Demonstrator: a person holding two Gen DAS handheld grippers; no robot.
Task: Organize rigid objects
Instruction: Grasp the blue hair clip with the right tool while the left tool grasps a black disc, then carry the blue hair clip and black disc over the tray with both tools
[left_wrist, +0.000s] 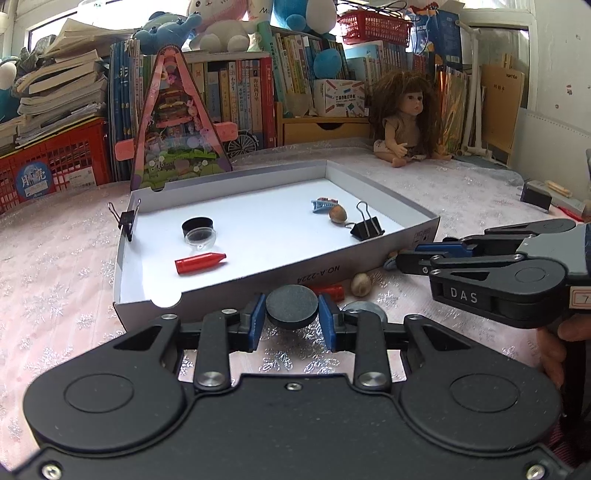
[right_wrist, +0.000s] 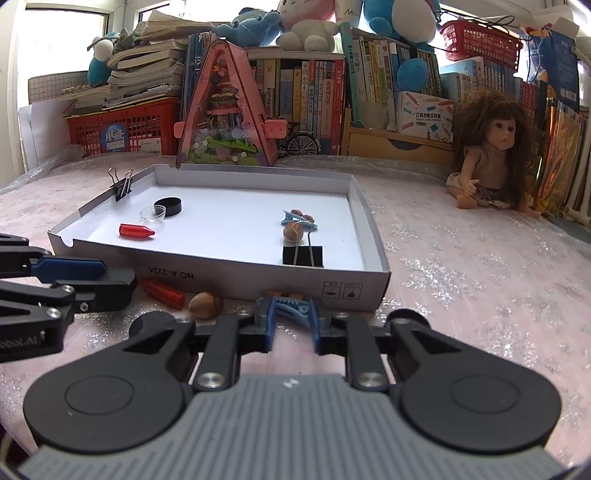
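Observation:
My left gripper (left_wrist: 291, 314) is shut on a black round lid (left_wrist: 292, 307), held just in front of the white box (left_wrist: 229, 288). My right gripper (right_wrist: 291, 317) is shut on a blue hair clip (right_wrist: 290, 306) on the cloth by the box's front wall (right_wrist: 258, 275). Inside the box lie a red cap (left_wrist: 199, 263), a black lid with a clear lid (left_wrist: 198, 231), a blue hair clip (left_wrist: 324, 204), a nut (left_wrist: 338, 213) and a binder clip (left_wrist: 366, 225). Another binder clip (left_wrist: 126, 219) grips the box's left wall. Outside, a red cap (right_wrist: 162, 290) and a nut (right_wrist: 205, 304) lie on the cloth.
A doll (right_wrist: 491, 155) sits at the back right. A pink triangular toy case (right_wrist: 225, 110), books and red baskets (right_wrist: 122, 129) line the back. A clear round lid (left_wrist: 364, 308) lies beside my left gripper. A black object (left_wrist: 535, 195) sits at the far right.

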